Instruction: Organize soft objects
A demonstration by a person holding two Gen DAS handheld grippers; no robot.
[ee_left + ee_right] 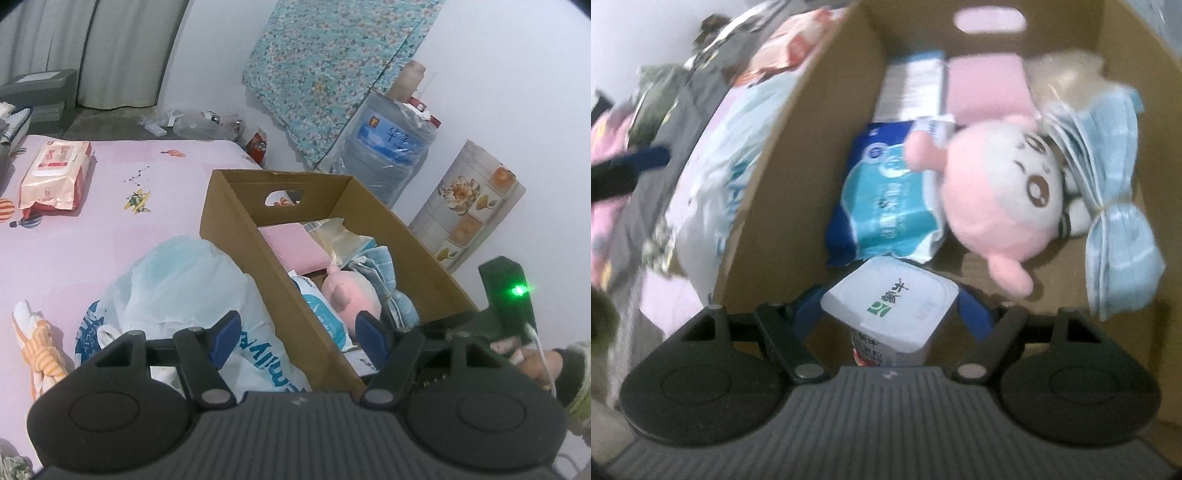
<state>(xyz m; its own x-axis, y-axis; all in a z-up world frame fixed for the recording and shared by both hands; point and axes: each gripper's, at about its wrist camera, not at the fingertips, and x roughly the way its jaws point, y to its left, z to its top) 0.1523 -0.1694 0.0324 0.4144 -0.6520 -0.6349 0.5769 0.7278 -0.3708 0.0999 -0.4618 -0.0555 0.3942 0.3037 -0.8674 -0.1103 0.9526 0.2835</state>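
Two hand-held grippers: right [889, 314] grips green-lettered white pack [890, 302]; left [297, 332] spread.

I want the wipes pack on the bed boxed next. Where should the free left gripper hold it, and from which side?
Probably from above, across the short width of the wipes pack. It lies flat on the bed with nothing against its long sides, so both fingers can drop beside them. Grip mid-length, at the white lid, where the soft pack should sag least. The left gripper is open and empty.
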